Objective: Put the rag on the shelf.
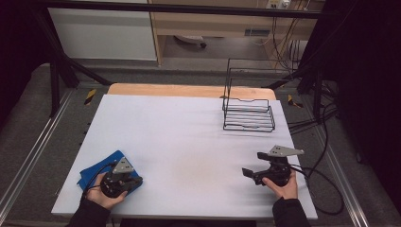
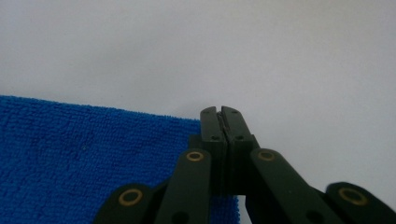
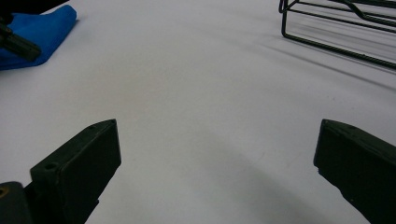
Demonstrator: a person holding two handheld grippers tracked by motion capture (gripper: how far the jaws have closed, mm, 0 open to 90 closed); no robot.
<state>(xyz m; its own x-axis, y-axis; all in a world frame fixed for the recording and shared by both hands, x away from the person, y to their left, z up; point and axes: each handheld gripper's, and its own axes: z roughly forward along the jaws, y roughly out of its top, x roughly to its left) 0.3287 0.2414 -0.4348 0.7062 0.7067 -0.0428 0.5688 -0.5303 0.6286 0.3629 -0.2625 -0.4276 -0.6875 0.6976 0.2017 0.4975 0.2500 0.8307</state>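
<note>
Blue cloth [image 1: 97, 171] is what the work turns on; it lies folded at the near left corner of the white table [image 1: 189, 142], well apart from the black wire rack [image 1: 248, 113] standing at the far right. The left gripper [image 1: 124, 181] is lowered onto the cloth's right-hand edge. In the left gripper view its jaws are seen pressed flat together at that edge of the cloth [image 2: 84, 158]; whether any fabric is actually pinched between the pads cannot be told, since the tips appear to meet just past the hem, over bare table. The right gripper [image 1: 253, 172] is held low over the table at the near right, its jaws spread wide with nothing between them, as is plain in the right gripper view, where the cloth [image 3: 39, 28] is seen far off.

The step in hand is judged to be the taking hold of the cloth's edge. For it to be done well, the pinch should be checked by a small, slow lift: if the edge does not rise with the jaws, they should be reopened, pushed a little further over the fabric and closed again on more than the hem. A low, level approach is advised, so that one layer is caught cleanly and the fold is not dragged across the table
</note>
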